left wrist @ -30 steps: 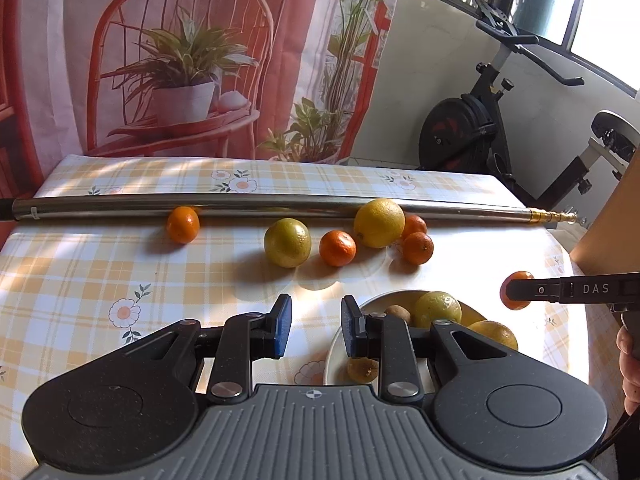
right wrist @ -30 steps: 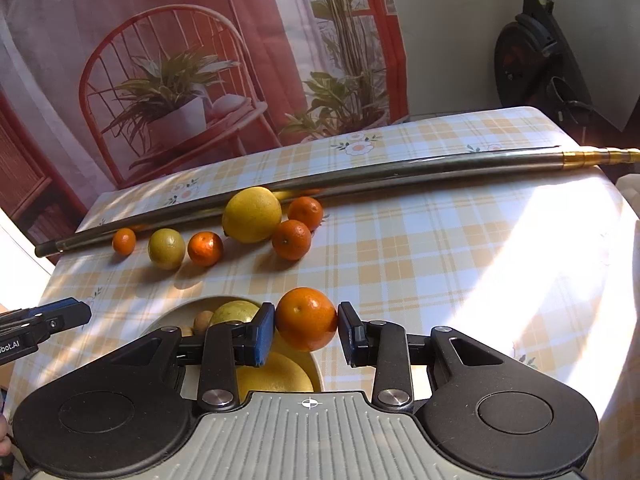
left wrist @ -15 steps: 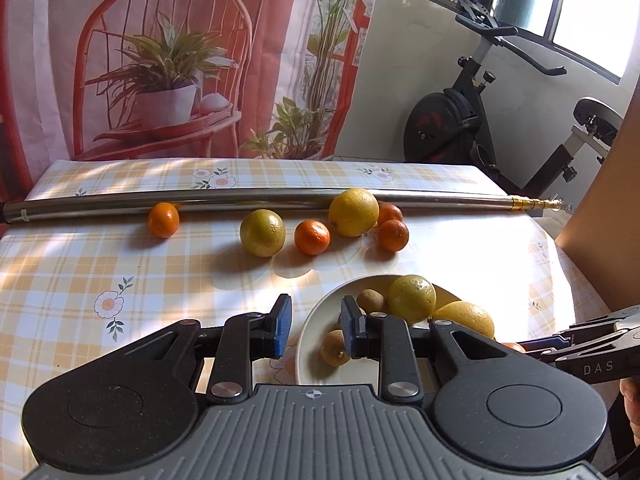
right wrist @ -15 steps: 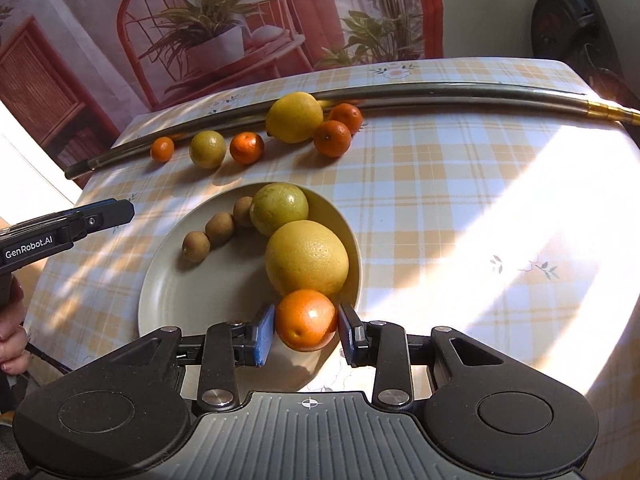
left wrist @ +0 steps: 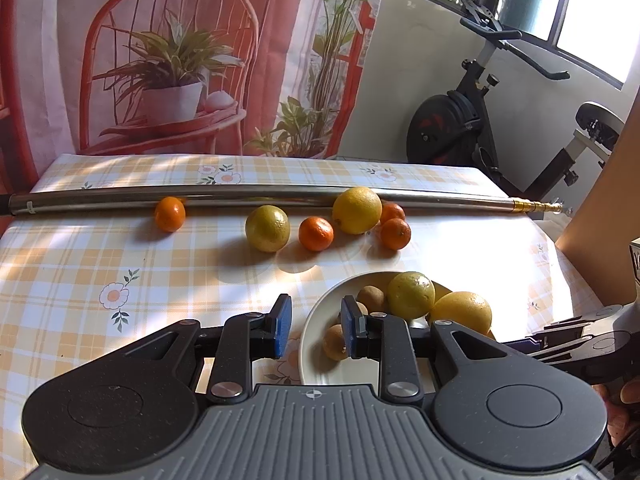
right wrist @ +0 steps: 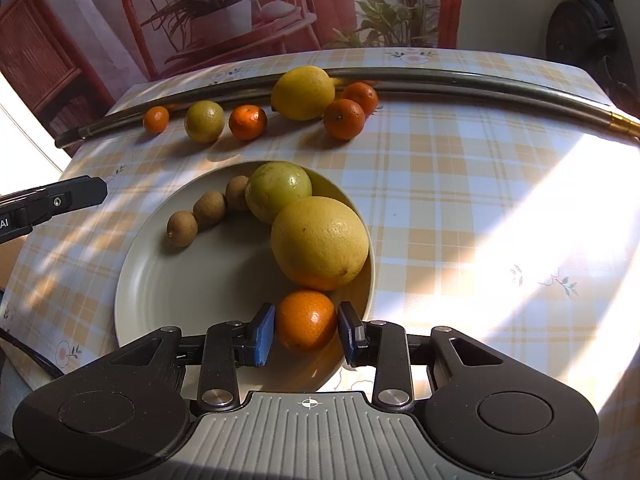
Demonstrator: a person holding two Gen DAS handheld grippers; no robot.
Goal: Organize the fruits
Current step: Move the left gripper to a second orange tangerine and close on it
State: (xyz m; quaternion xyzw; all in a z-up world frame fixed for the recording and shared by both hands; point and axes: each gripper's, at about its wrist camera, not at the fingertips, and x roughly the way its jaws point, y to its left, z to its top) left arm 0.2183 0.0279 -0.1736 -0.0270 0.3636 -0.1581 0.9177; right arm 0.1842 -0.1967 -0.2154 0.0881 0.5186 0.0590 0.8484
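- Orange (right wrist: 306,320): sits between the blue pads of the right gripper (right wrist: 306,334), at the plate's (right wrist: 168,288) near rim, touching the big yellow citrus (right wrist: 319,242); pads look just parted from the peel, grip likely let go.
- Left gripper (left wrist: 315,326): jaws apart, empty, over the plate's left rim.
- Loose fruit: six pieces along the pole (left wrist: 240,194) near the tabletop's far edge; judged next, the left gripper looks nearer.
- Writing: only "AI" legible on the left gripper's side.

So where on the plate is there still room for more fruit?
The plate is bare on its left and near side, below the three kiwis. Its right rim is crowded: green citrus, big yellow citrus, and the orange between the right gripper jaws.
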